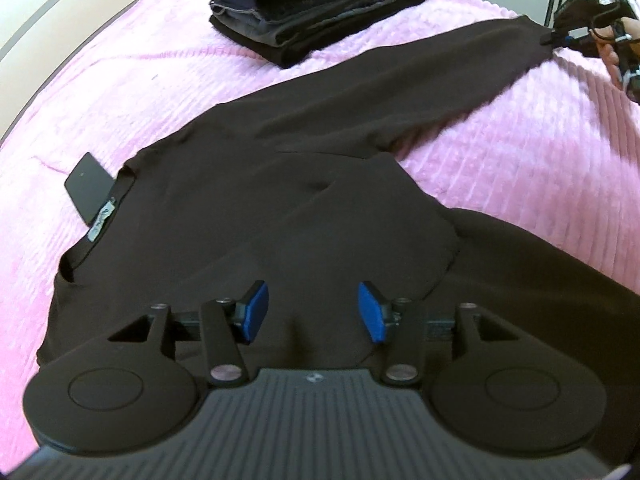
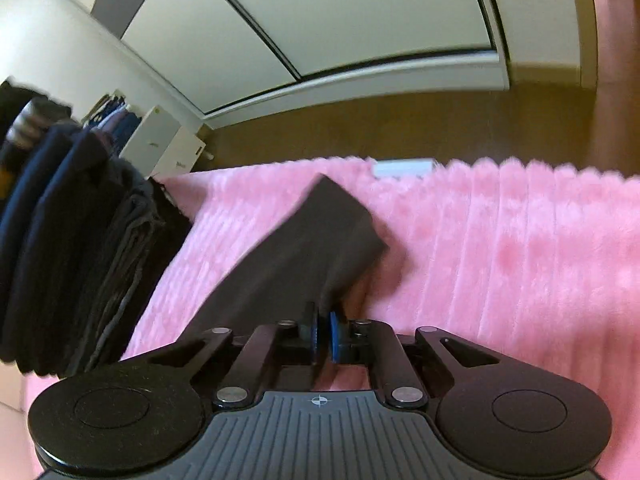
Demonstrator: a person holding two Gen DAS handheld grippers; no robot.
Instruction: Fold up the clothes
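Here, sleeve (image 2: 320,240) within right claw (image 2: 323,336)

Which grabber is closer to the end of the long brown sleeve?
The right gripper. It is shut on the sleeve's end, pinching the cloth. The left gripper hangs open over the shirt's body, far from that stretched-out sleeve end, gripping nothing.

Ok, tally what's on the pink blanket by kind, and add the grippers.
Dark long-sleeved top spread flat: 1
Stack of folded dark clothes: 1; garments in it too blurred to count
Black card tag at the collar: 1
Grippers: 2, the left gripper with open jaws, the right gripper shut on the sleeve end
Total: 5
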